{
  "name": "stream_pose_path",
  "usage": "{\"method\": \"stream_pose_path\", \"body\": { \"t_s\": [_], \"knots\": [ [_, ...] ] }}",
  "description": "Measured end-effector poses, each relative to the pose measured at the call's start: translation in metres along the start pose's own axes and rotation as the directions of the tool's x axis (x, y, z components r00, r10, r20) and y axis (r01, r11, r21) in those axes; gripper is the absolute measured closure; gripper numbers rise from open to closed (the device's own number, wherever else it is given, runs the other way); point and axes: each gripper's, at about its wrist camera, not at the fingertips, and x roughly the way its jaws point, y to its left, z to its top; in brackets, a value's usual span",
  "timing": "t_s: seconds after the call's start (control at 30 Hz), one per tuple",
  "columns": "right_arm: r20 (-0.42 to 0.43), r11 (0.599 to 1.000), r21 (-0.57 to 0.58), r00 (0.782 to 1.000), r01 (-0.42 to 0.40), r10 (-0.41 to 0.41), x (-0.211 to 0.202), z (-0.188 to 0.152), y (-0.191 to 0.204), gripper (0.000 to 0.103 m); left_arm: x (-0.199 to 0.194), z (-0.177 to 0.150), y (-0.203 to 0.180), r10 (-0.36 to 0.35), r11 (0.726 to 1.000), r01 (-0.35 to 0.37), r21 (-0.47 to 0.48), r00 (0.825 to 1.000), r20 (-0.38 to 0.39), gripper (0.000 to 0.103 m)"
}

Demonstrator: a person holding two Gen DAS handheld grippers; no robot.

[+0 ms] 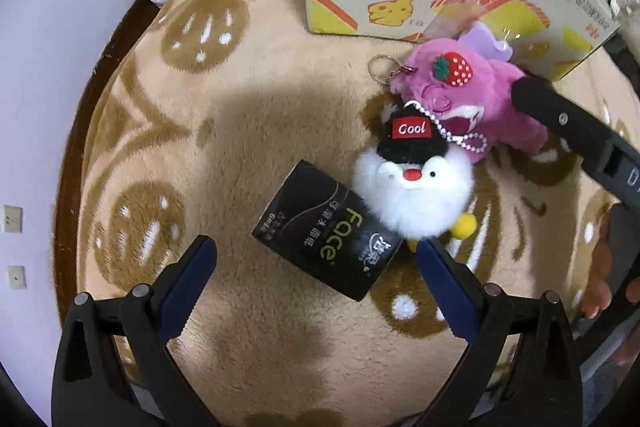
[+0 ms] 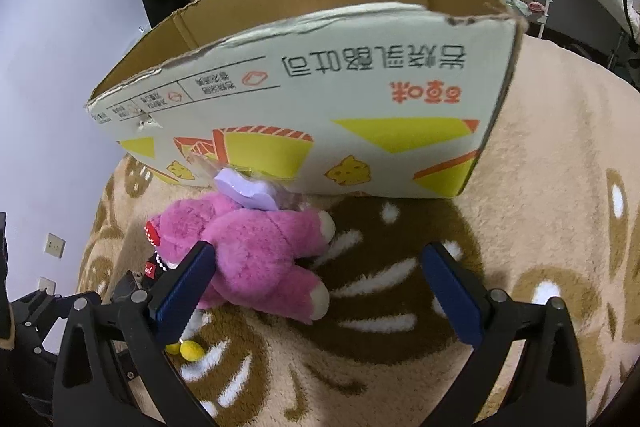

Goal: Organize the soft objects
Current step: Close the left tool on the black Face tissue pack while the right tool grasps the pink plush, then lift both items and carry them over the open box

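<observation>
**Now: both claws spread, nothing gripped**

Your left gripper (image 1: 316, 251) hangs over the rug (image 1: 248, 99), looking down on it, fingers spread wide. The black pack (image 1: 328, 231) lies between and just ahead of the tips; neither pad touches it. Its long axis runs diagonally, from upper left toward lower right in the left view, print facing up.

The white plush (image 1: 416, 195) sits at the pack's far right corner, touching it. Black cap with the red "Cool" tag points away from the camera, yellow feet toward your right fingertip. Bead chain loops off the cap onto the pink plush (image 1: 472, 95).

Your right gripper (image 2: 318, 275) comes in low from the right, aimed at the box (image 2: 304, 99), and is also spread wide. Its left finger (image 2: 188, 279) sits in front of the pink plush's back; contact I can't tell. Right finger is over bare rug, well clear.

The pink plush lies on its side just in front of the box wall, long axis roughly parallel to that wall in the right view, head toward the left, feet toward the right. A lilac tag (image 2: 244, 191) rests on it, against the box.

The box is open-topped, standing on the rug. Your hand (image 1: 604, 267) shows at the right edge of the left view.
</observation>
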Motion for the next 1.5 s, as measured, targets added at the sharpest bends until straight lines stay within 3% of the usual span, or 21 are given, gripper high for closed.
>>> {"method": "stream_pose_path", "body": {
  "t_s": [0.2, 0.3, 0.4, 0.5, 0.57, 0.8, 0.87, 0.9, 0.93, 1.2, 1.5],
  "knots": [
    [-0.009, 1.0, 0.006, 1.0, -0.02, 0.02, 0.008, 0.002, 0.003, 0.0, 0.003, 0.005, -0.011, 0.004, 0.999, -0.005, 0.036, 0.999, 0.038, 0.005],
    [-0.031, 0.999, -0.025, 0.999, -0.034, 0.033, 0.011, 0.001, 0.009, 0.0, 0.003, 0.006, -0.01, -0.06, 0.997, 0.057, 0.06, 0.997, 0.048, 0.023],
    [-0.029, 0.998, -0.044, 0.998, -0.05, 0.048, 0.011, 0.002, 0.015, 0.006, 0.002, 0.006, -0.012, -0.1, 0.994, 0.098, 0.057, 0.994, 0.038, 0.025],
    [-0.039, 0.994, -0.029, 0.994, -0.102, 0.101, 0.009, 0.004, 0.015, 0.02, 0.001, 0.004, -0.01, -0.109, 0.993, 0.107, 0.044, 0.994, 0.029, 0.026],
    [-0.052, 0.99, -0.016, 0.989, -0.138, 0.137, 0.01, 0.003, 0.017, 0.036, 0.002, 0.003, -0.01, -0.108, 0.993, 0.107, 0.04, 0.994, 0.023, 0.026],
    [-0.059, 0.991, -0.043, 0.991, -0.126, 0.123, 0.006, 0.0, 0.026, 0.047, 0.003, 0.001, -0.017, -0.103, 0.992, 0.102, 0.079, 0.995, 0.012, 0.026],
    [-0.055, 0.991, -0.051, 0.991, -0.125, 0.122, 0.005, -0.001, 0.027, 0.054, 0.003, 0.001, -0.019, -0.097, 0.991, 0.095, 0.09, 0.995, 0.017, 0.026],
    [-0.053, 0.99, -0.06, 0.991, -0.128, 0.125, 0.003, -0.002, 0.027, 0.063, 0.002, -0.001, -0.021, -0.1, 0.991, 0.098, 0.09, 0.995, 0.015, 0.026],
    [-0.052, 0.99, -0.069, 0.992, -0.122, 0.119, 0.001, -0.002, 0.028, 0.066, 0.003, -0.002, -0.022, -0.098, 0.991, 0.097, 0.091, 0.995, 0.015, 0.032],
    [-0.044, 0.99, -0.111, 0.996, -0.082, 0.078, -0.01, -0.009, 0.032, 0.07, -0.004, -0.009, -0.023, -0.079, 0.994, 0.075, 0.074, 0.996, 0.041, 0.034],
    [-0.012, 0.991, -0.13, 1.0, -0.004, 0.002, -0.033, -0.018, 0.02, 0.071, -0.03, -0.023, -0.028, -0.045, 0.997, 0.037, 0.068, 0.991, 0.126, 0.034]
  ]
}}
